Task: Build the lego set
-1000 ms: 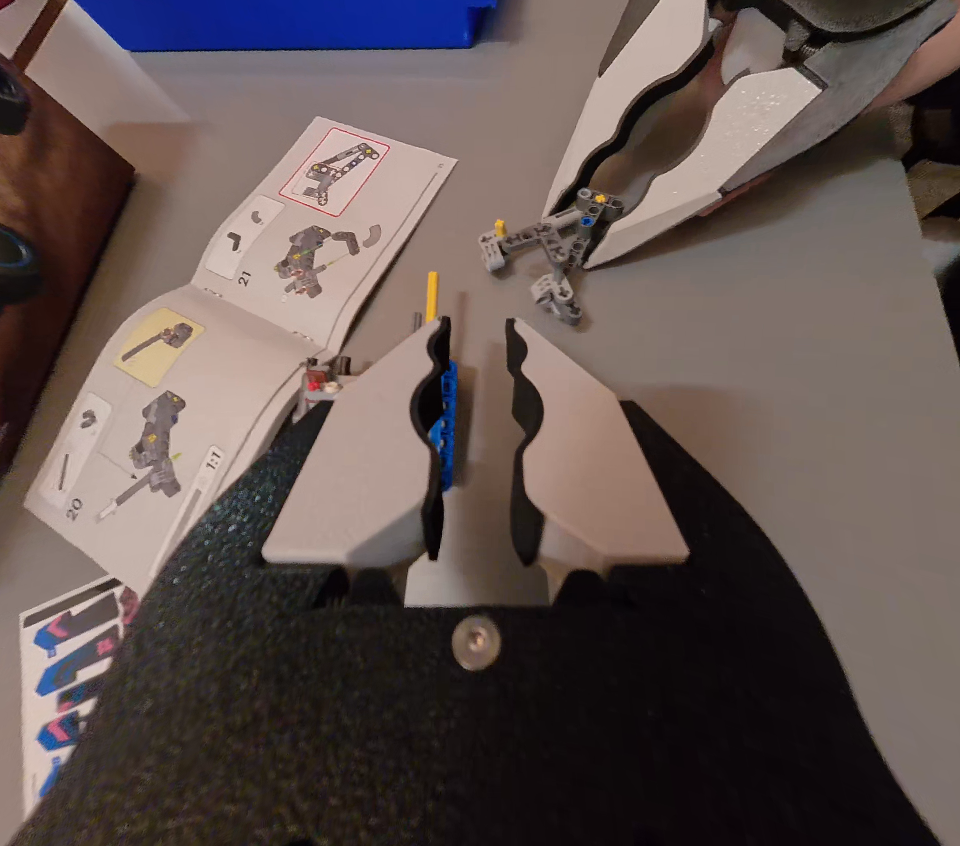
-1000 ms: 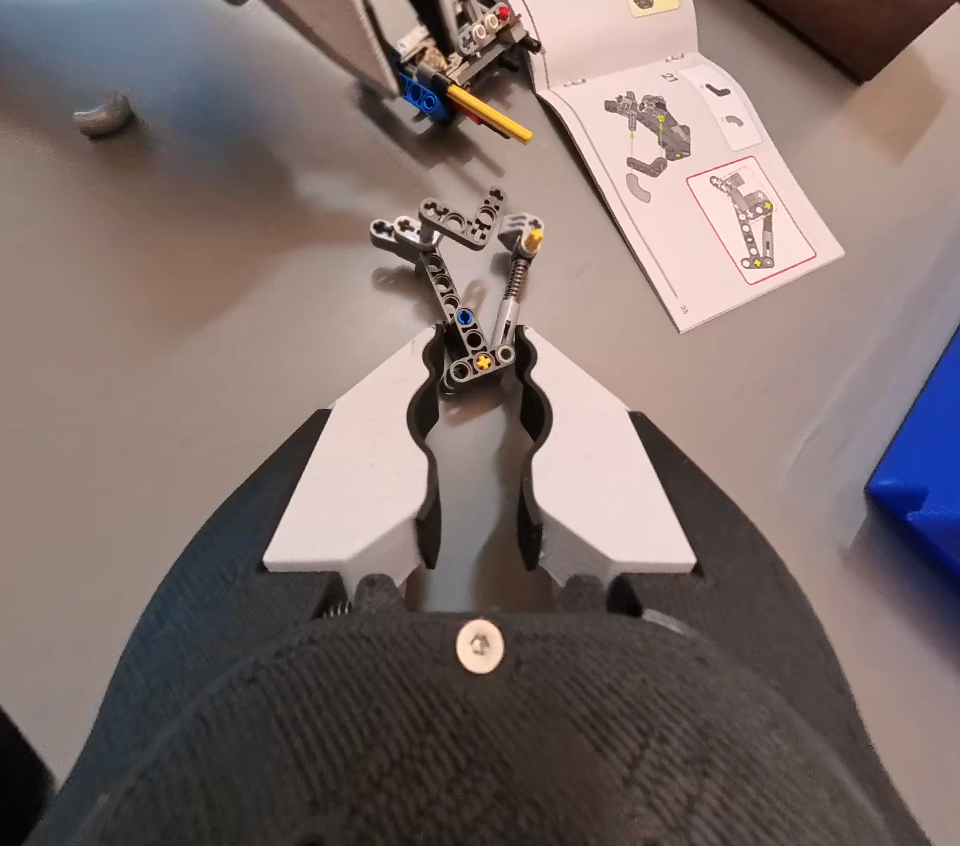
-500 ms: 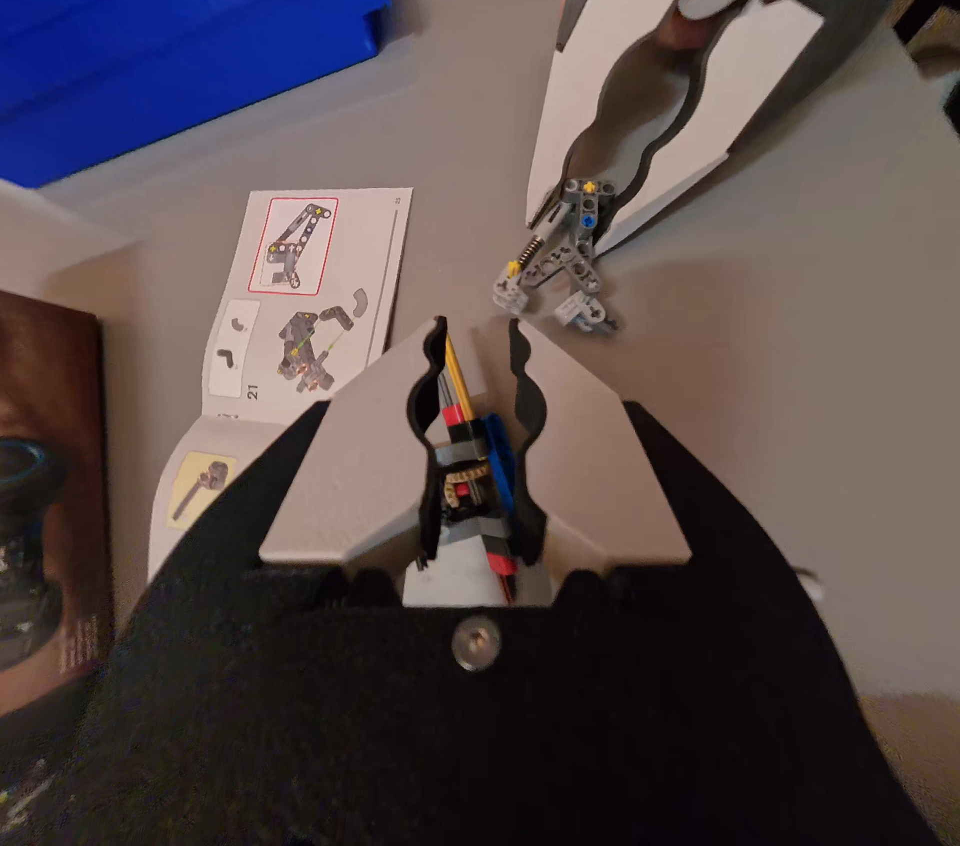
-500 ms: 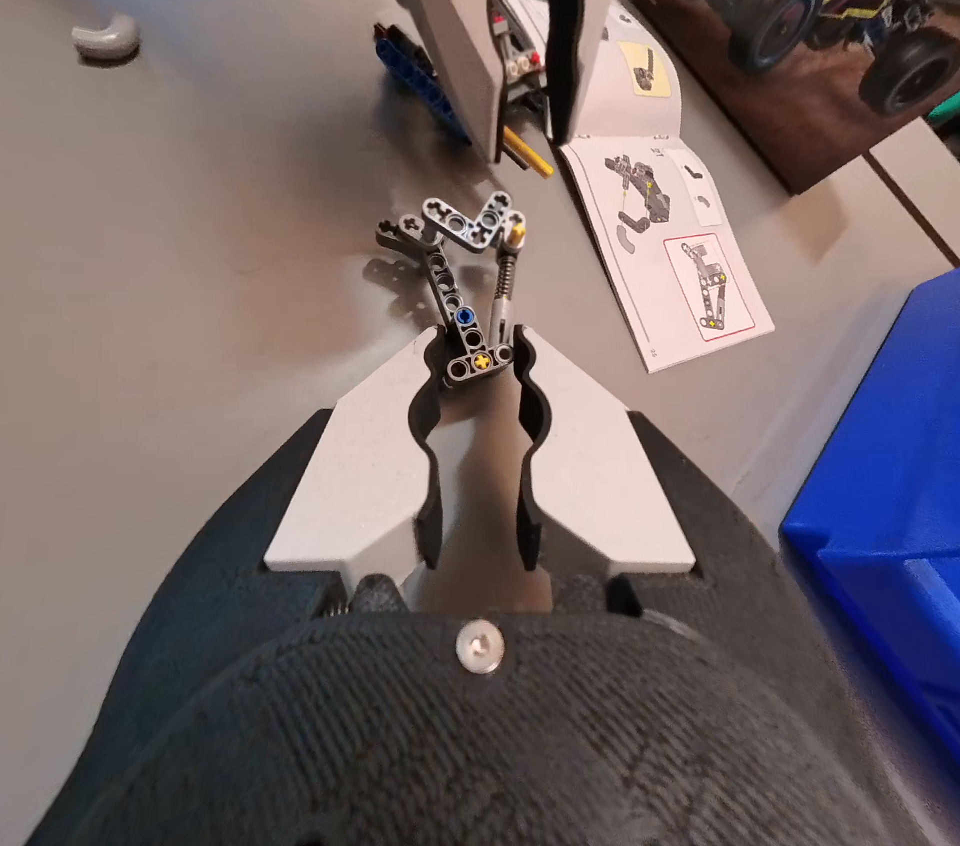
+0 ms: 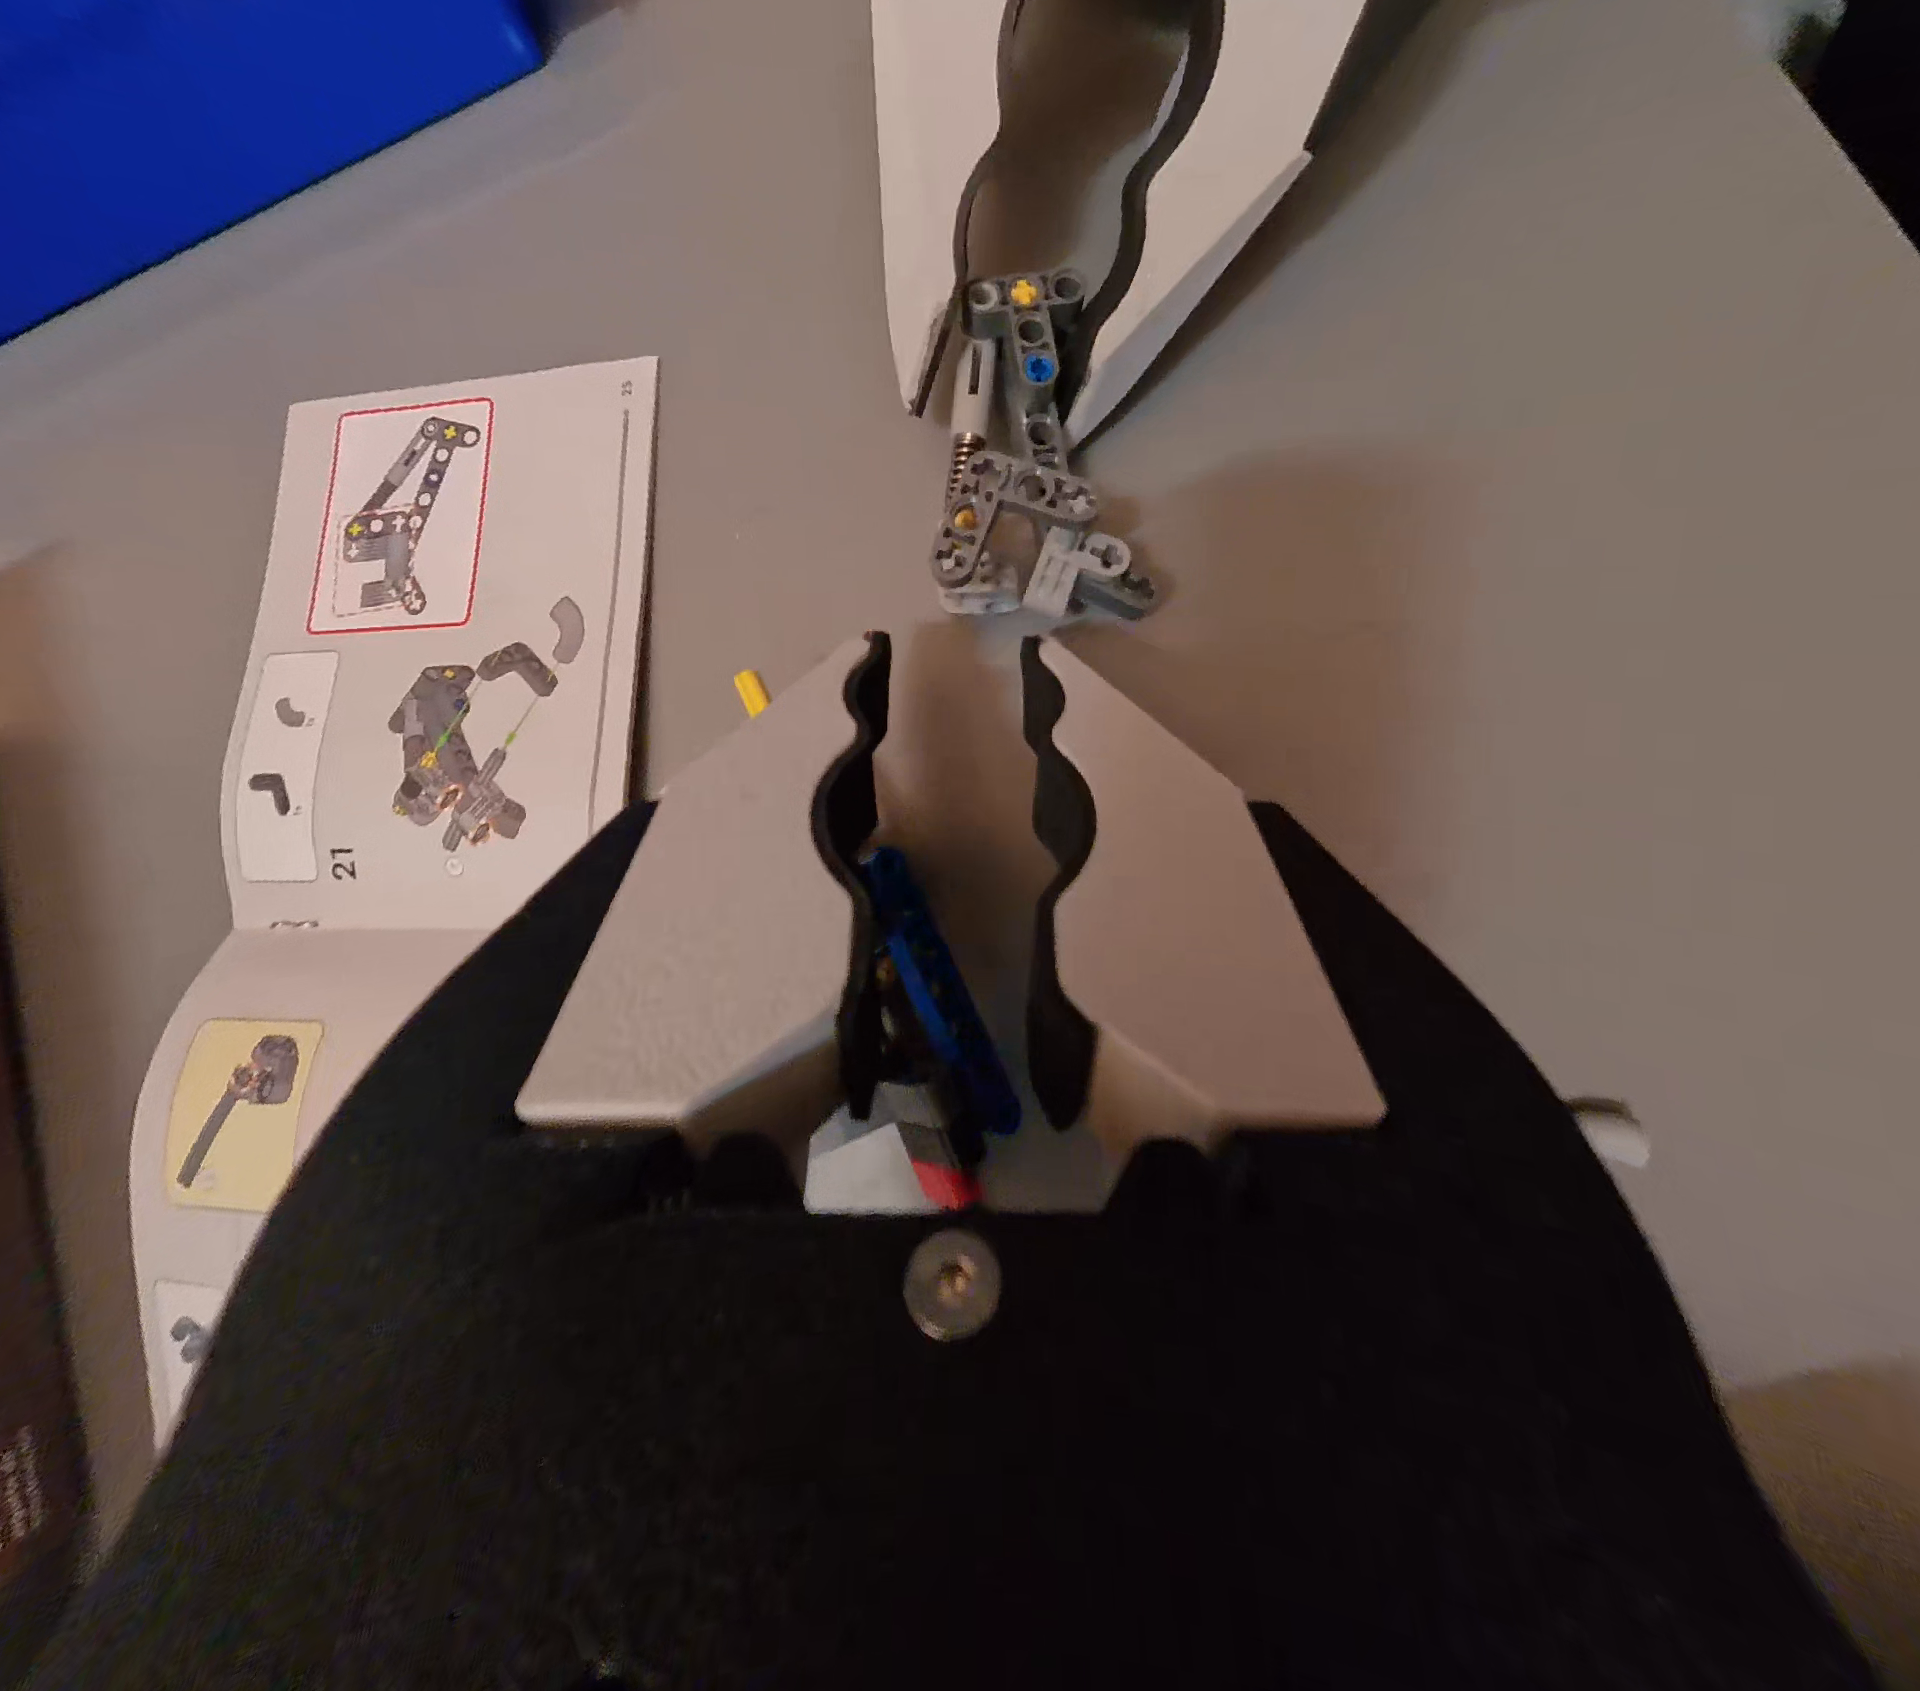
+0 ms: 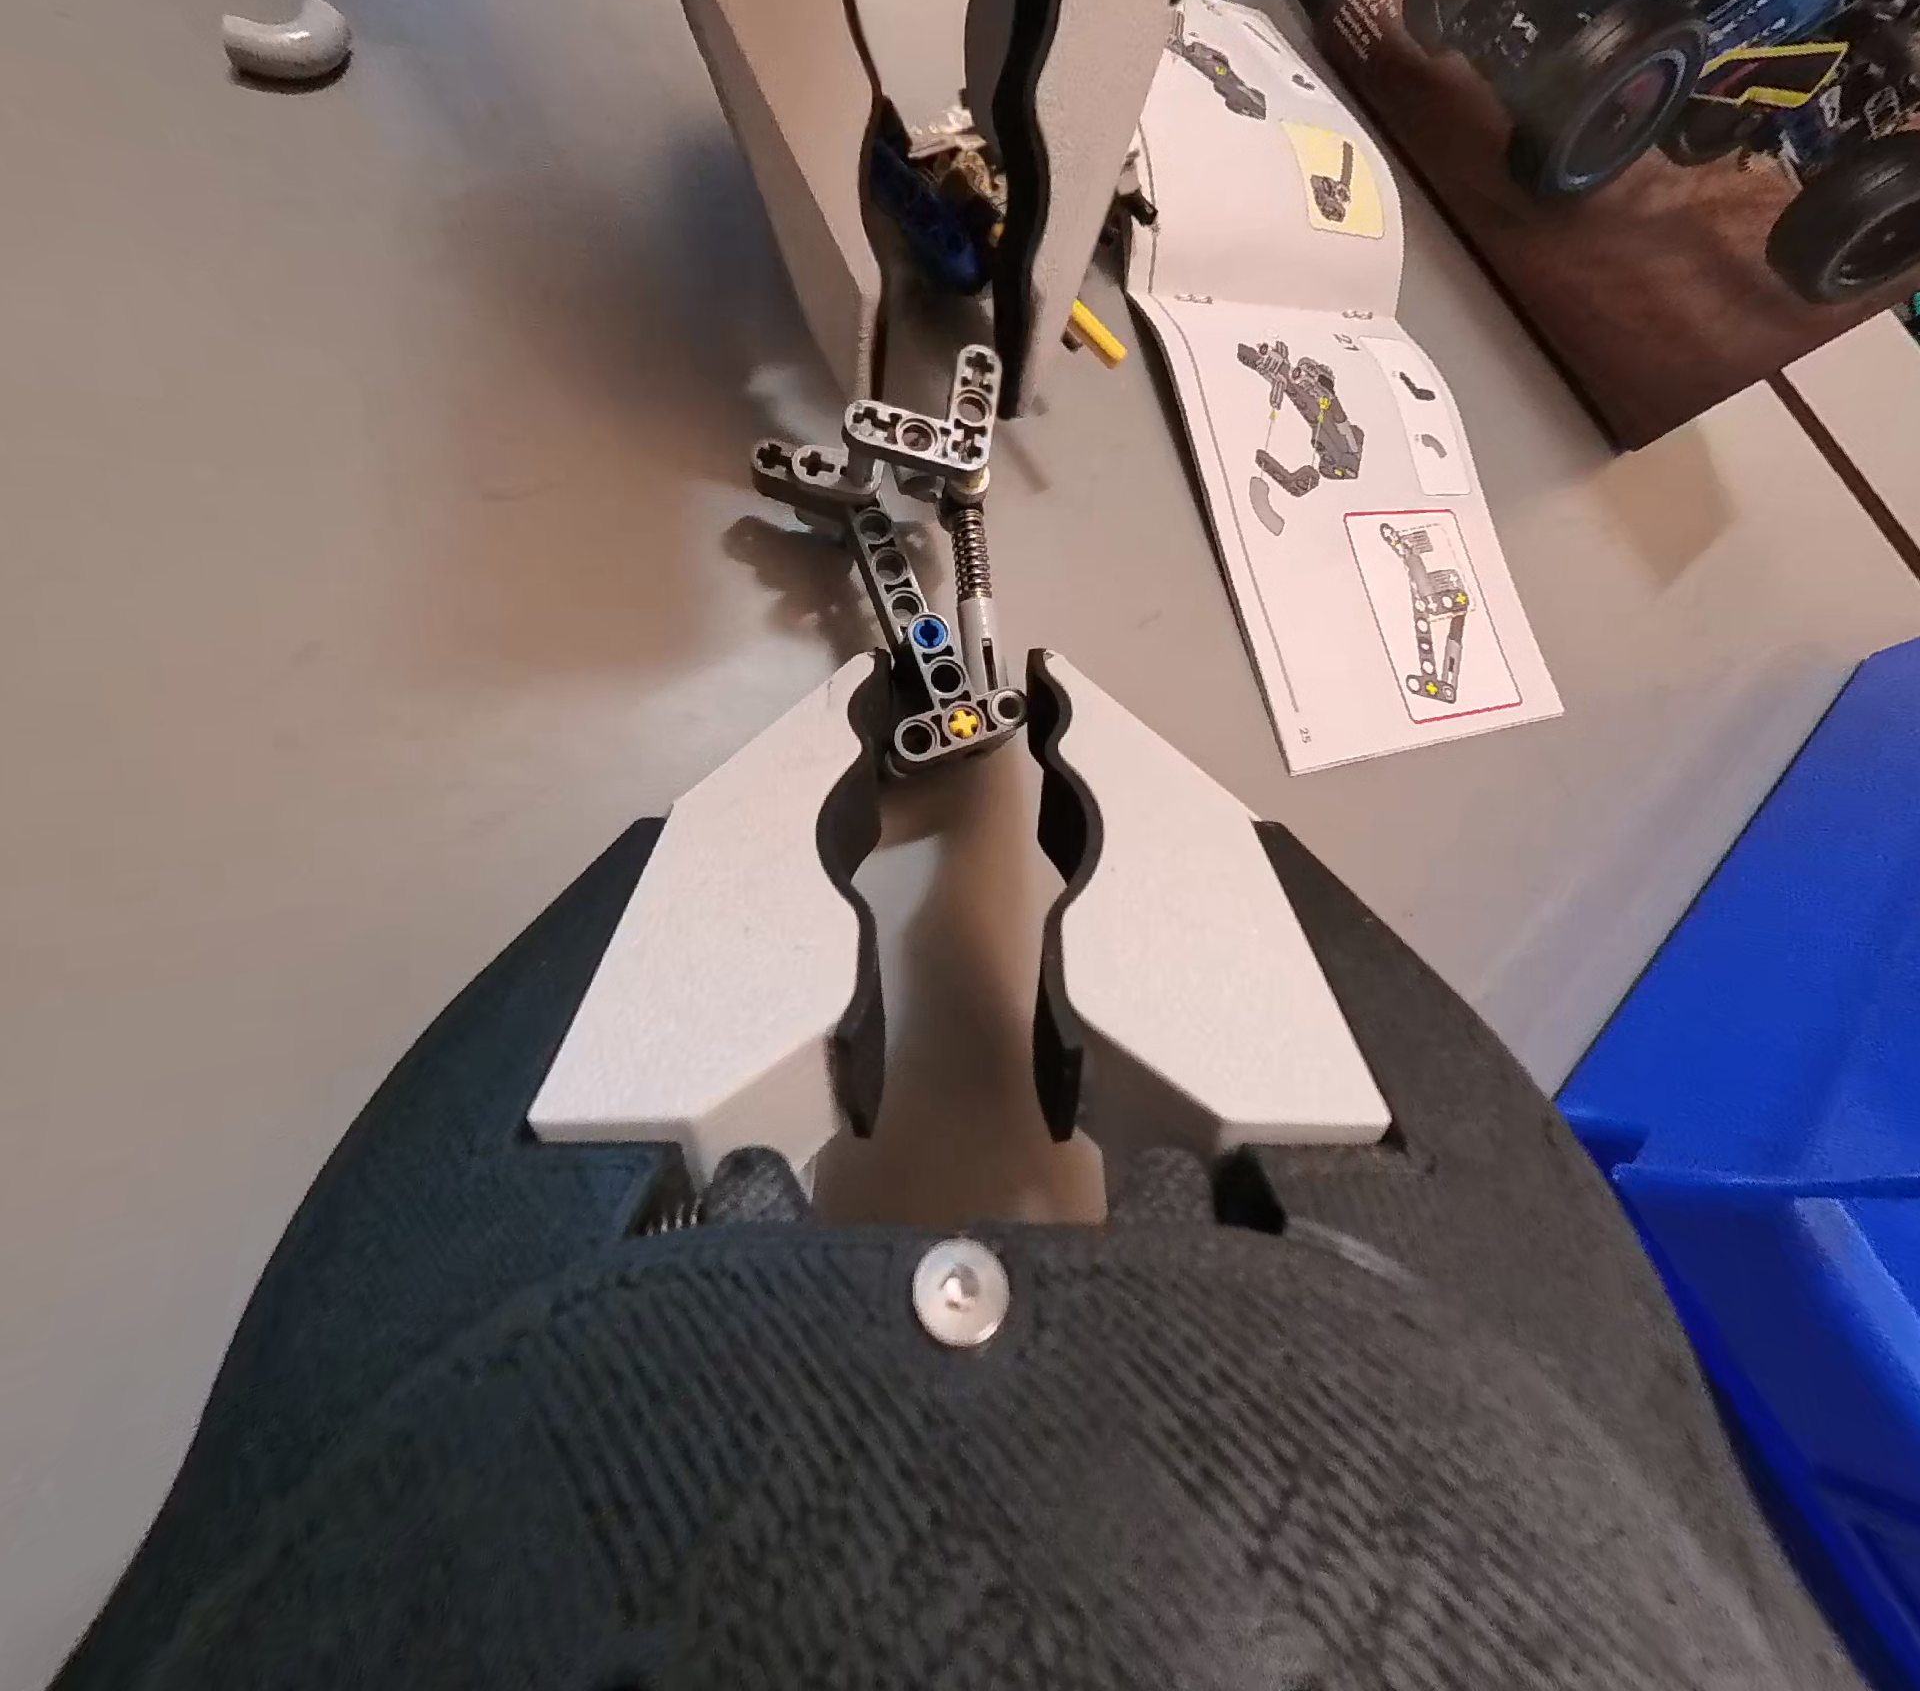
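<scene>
A curved grey piece [image 6: 286, 43] lies alone on the tabletop [image 6: 312, 498], far left of the right gripper's fingers. The left gripper [image 5: 954, 654] has its fingers spread, with a blue-beamed assembly [image 5: 925, 987] lying deep between them against one finger; I cannot tell if it is gripped. Just beyond its fingertips, the right gripper [image 6: 954, 667] pinches the end of the grey linkage [image 6: 914, 540] with its spring strut. Right of both lies the open instruction booklet [image 6: 1351, 446], then the set's box [image 6: 1662, 31] and a blue bin [image 6: 1766, 1070].
</scene>
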Motion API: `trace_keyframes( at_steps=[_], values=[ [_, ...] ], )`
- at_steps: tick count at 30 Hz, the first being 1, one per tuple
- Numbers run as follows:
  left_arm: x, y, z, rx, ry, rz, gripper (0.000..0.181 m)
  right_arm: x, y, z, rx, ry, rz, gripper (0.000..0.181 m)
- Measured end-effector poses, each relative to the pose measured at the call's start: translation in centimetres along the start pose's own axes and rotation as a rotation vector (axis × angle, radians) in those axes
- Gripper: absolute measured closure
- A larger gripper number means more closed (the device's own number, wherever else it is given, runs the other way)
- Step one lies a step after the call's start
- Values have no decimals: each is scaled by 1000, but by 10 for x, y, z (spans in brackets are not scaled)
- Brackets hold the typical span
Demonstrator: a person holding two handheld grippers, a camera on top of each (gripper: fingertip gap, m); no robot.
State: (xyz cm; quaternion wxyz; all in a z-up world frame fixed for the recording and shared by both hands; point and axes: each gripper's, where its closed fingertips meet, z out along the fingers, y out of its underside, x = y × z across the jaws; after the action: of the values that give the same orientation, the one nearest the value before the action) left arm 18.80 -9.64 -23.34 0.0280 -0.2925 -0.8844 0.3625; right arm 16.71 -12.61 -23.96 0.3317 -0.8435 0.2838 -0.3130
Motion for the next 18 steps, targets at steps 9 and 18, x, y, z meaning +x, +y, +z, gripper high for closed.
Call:
trace_keyframes(
  at_steps=[9, 18],
  values=[
    [4, -3, -2, -33, 13, -28, 160, -1, 0, 0, 4, -13, -9, 159],
    [7, -17, 2, 54, 41, -117, 160, -1, 2, -2, 9, -50, -10, 159]
  ],
)
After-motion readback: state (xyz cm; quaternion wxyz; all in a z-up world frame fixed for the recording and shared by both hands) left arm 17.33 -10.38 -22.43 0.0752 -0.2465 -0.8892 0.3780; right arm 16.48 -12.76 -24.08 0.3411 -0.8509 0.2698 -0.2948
